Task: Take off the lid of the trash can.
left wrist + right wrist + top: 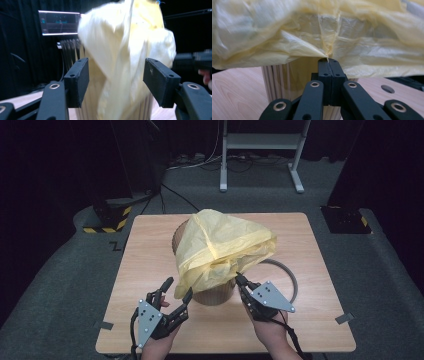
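**Thin bag over the bin**

The yellow bag (220, 251) lies draped on the wooden bin (212, 294) at the frame centre. It looks light, soft and easy to tear, so its edge is the best hold. The right gripper (328, 60) is closed, pinching the bag edge. The left gripper (116, 77) stands half open around a hanging fold, pads not pressing.

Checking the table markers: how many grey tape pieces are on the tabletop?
2: one grey tape piece at the front left corner, another grey tape piece at the front right edge. The yellow plastic bag may hide more.
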A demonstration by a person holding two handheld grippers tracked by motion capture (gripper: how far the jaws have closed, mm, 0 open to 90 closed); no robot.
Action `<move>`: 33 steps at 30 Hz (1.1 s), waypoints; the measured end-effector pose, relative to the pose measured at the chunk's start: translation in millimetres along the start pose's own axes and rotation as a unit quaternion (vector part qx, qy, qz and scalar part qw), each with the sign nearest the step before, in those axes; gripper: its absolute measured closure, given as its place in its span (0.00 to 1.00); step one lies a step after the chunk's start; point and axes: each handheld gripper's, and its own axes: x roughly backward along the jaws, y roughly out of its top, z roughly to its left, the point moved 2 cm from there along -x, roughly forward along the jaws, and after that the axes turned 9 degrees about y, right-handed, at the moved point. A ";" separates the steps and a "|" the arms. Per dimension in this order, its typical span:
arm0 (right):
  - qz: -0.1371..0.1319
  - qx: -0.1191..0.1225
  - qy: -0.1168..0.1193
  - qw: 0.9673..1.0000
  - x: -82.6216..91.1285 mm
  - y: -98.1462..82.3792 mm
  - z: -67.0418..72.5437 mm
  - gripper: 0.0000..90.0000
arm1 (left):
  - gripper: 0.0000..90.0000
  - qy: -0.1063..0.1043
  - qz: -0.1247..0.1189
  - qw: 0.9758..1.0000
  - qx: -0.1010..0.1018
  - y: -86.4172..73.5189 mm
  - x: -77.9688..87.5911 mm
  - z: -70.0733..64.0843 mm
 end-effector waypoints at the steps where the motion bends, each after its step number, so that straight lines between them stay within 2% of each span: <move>1: 0.003 -0.002 -0.001 1.000 -0.4 -1.8 -0.8 1.00 | 0.42 0.001 -0.003 1.000 -0.002 4.9 -0.1 0.6; 5: 0.006 -0.002 -0.003 1.000 -1.1 -3.5 -3.7 1.00 | 0.42 0.003 -0.021 1.000 -0.015 25.4 -4.3 -1.5; 8: 0.004 -0.002 -0.001 1.000 -1.4 -3.5 -4.3 1.00 | 0.45 0.006 -0.021 0.999 -0.033 37.6 -14.1 -2.5; 10: 0.005 -0.003 -0.001 1.000 -1.5 -3.6 -3.8 1.00 | 0.53 0.011 -0.025 0.999 -0.038 41.7 -19.6 -1.1; 11: 0.005 -0.003 0.000 1.000 -1.5 -3.8 -3.9 1.00 | 0.66 0.014 -0.029 0.999 -0.037 44.0 -22.6 1.8; 13: 0.005 -0.003 0.001 1.000 -1.7 -4.3 -4.4 1.00 | 0.83 0.026 -0.031 0.999 -0.027 47.9 -29.7 11.0; 14: 0.006 -0.003 0.001 1.000 -1.9 -4.4 -4.9 1.00 | 0.88 0.047 -0.030 0.998 -0.021 49.1 -38.6 22.1; 15: 0.007 -0.004 0.002 1.000 -2.1 -4.7 -6.2 1.00 | 0.94 0.053 -0.028 0.998 -0.021 48.9 -41.9 27.0; 17: 0.008 -0.004 0.001 1.000 -2.3 -5.3 -8.1 1.00 | 0.98 0.073 -0.008 0.997 -0.015 45.4 -58.1 47.7; 19: 0.013 -0.005 0.000 1.000 -3.0 -6.7 -9.9 1.00 | 0.99 0.090 0.027 0.996 -0.011 33.9 -80.5 70.1; 22: 0.018 -0.009 0.000 1.000 -5.0 -10.0 -14.1 1.00 | 1.00 0.089 0.063 0.994 0.004 17.3 -101.8 85.3; 25: 0.021 -0.011 -0.002 1.000 -7.1 -12.6 -17.7 1.00 | 0.99 0.081 0.097 0.992 0.016 -3.3 -121.5 91.7; 26: 0.022 -0.012 -0.003 1.000 -7.5 -12.9 -18.3 1.00 | 0.99 0.070 0.106 0.992 0.022 -10.8 -128.4 91.7; 29: 0.023 -0.010 -0.006 1.000 -8.2 -12.5 -19.8 1.00 | 0.97 0.040 0.113 0.992 0.039 -20.2 -139.0 86.5; 31: 0.021 -0.011 -0.010 1.000 -8.8 -11.8 -21.9 0.99 | 0.98 0.027 0.112 0.992 0.042 -22.0 -141.2 80.6; 32: 0.020 -0.010 -0.013 1.000 -9.5 -11.3 -24.2 0.99 | 1.00 0.034 0.110 0.993 0.040 -22.9 -140.6 78.1; 33: 0.021 -0.011 -0.015 1.000 -10.0 -10.9 -26.1 0.99 | 1.00 0.032 0.109 0.992 0.050 -24.0 -139.0 77.9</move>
